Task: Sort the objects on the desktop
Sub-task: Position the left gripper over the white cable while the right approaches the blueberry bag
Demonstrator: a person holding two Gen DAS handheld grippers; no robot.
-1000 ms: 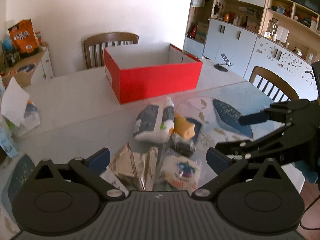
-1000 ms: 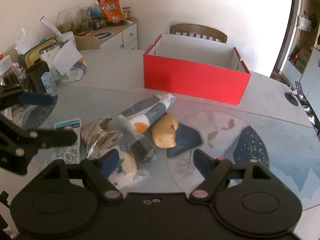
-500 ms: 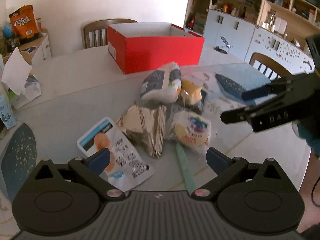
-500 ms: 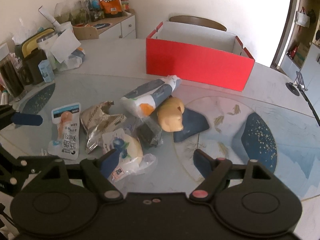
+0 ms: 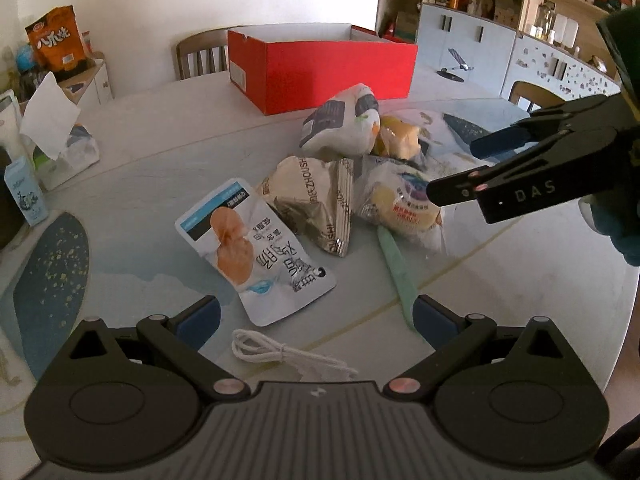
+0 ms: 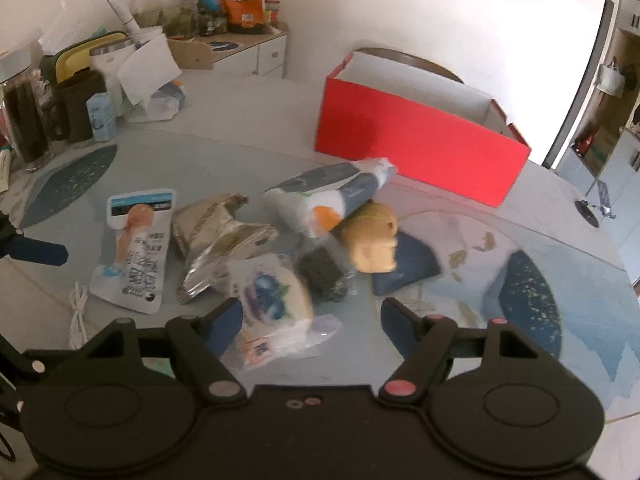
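Observation:
A pile of snack packets lies mid-table: a white pouch with an orange drumstick picture (image 5: 256,246) (image 6: 134,248), a tan foil bag (image 5: 316,200) (image 6: 216,236), a clear-wrapped blueberry bun (image 5: 400,204) (image 6: 272,300), a white and grey bag (image 5: 344,120) (image 6: 332,196), a yellow toy (image 6: 374,242) and a dark packet (image 6: 322,274). An open red box (image 5: 320,68) (image 6: 412,148) stands behind. My left gripper (image 5: 316,316) is open, empty, near the pouch. My right gripper (image 6: 312,320) is open, empty, over the bun; it also shows in the left wrist view (image 5: 472,172).
A green stick (image 5: 396,268) and a coiled white cord (image 5: 280,354) lie near the front edge. A tissue pack (image 6: 160,100), a blue carton (image 6: 102,116), jars and a mug crowd the far left. Wooden chairs (image 5: 200,56) stand behind the table.
Both grippers have pulled back and risen, so the pouch, the cord and the green stick have come into view. The packets have not moved.

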